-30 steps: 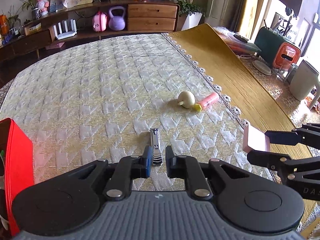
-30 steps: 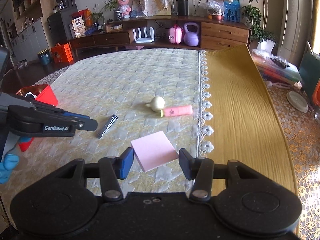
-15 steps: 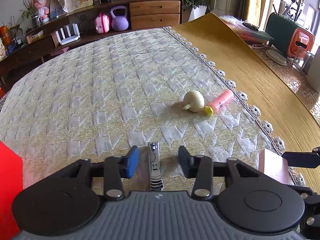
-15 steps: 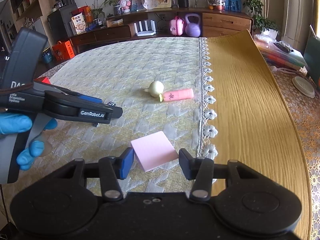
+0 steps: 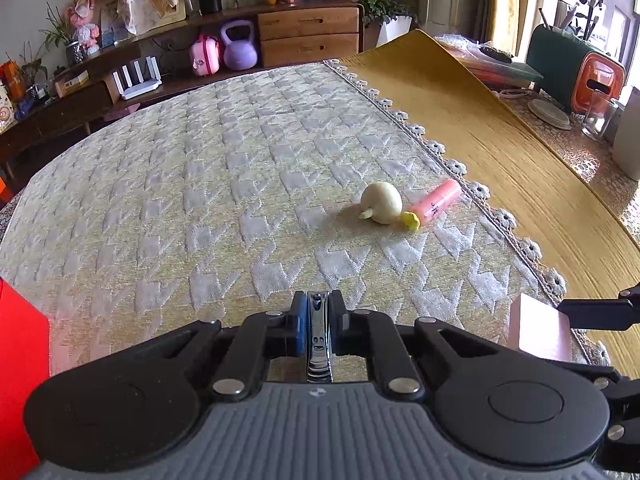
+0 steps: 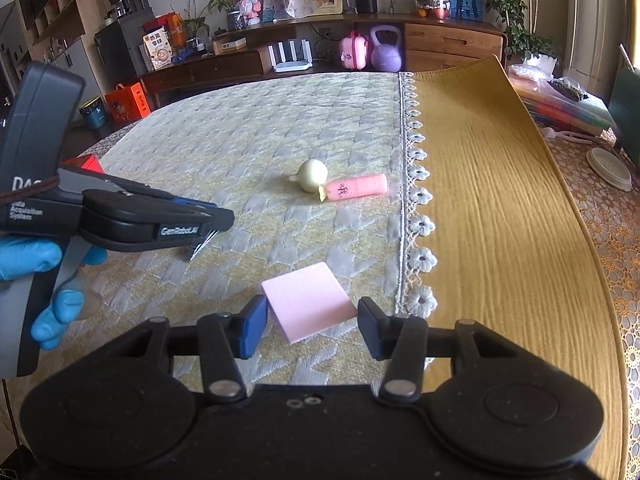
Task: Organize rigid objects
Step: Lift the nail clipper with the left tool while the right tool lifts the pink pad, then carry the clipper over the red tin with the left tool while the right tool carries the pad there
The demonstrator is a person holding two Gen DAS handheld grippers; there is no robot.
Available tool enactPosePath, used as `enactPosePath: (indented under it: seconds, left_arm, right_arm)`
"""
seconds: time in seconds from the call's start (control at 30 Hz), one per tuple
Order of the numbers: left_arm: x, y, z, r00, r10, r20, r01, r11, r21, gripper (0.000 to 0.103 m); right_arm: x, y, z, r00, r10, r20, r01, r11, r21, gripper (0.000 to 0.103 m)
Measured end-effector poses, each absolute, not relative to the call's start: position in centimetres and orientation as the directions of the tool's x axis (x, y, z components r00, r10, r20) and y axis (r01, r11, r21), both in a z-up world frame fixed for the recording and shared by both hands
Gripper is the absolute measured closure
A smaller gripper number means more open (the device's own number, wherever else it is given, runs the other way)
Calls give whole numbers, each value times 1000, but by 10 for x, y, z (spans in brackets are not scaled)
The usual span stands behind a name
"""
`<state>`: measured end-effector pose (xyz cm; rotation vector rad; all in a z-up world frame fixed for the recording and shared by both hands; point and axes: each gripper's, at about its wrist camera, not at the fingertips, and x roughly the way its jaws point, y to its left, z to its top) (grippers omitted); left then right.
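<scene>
**Two grippers, two small things claimed at once**

Two pickups are in hand together. The left gripper (image 5: 319, 322) has just been closing, and its blue-padded fingers (image 5: 299, 330) are now pressed on either side of the flat chrome nail clipper (image 5: 319, 334), which lies lengthwise between them — a narrow metal thing best pinched across its thin sides. From the right wrist view the clipper's tip (image 6: 202, 246) shows just under the left gripper's nose, low against the cloth; whether it has left the surface I cannot tell.

The right gripper (image 6: 312, 328) has its fingers (image 6: 252, 330) part-spread around the pale pink square pad of sticky notes (image 6: 308, 300). The pad sits tilted, one corner at the blue pad; whether it is truly gripped cannot be told.

Two more pieces wait farther out on the cloth, touching each other: a cream, round, garlic-like bulb (image 5: 381, 208) and a pink cylindrical tube with a yellow end (image 5: 434, 202). A red box (image 5: 20, 380) stands at the left edge, probably where things are meant to go.

Underfoot is a pale woven cloth with a yellow-and-grey houndstooth pattern (image 5: 200, 208), edged in lace flowers, beside a mustard ribbed cloth (image 6: 500, 220). Behind, a long wooden sideboard (image 6: 440, 44) holds a purple kettlebell (image 6: 386, 54), a white router and potted plants.
</scene>
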<state>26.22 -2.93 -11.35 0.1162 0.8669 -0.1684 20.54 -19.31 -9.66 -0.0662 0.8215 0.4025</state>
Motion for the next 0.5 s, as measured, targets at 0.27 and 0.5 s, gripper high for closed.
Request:
enactPosePath:
  seconds: [0.27, 0.5]
  left_arm:
    - [234, -3, -95, 632, -137, -763, 163, 986, -42, 92]
    - [204, 25, -76, 636, -154, -756, 129, 987, -93, 92]
  right_arm:
    - [193, -178, -81, 616, 341, -710, -399, 912, 92, 54]
    - [174, -147, -59, 610, 377, -697, -457, 886, 78, 54]
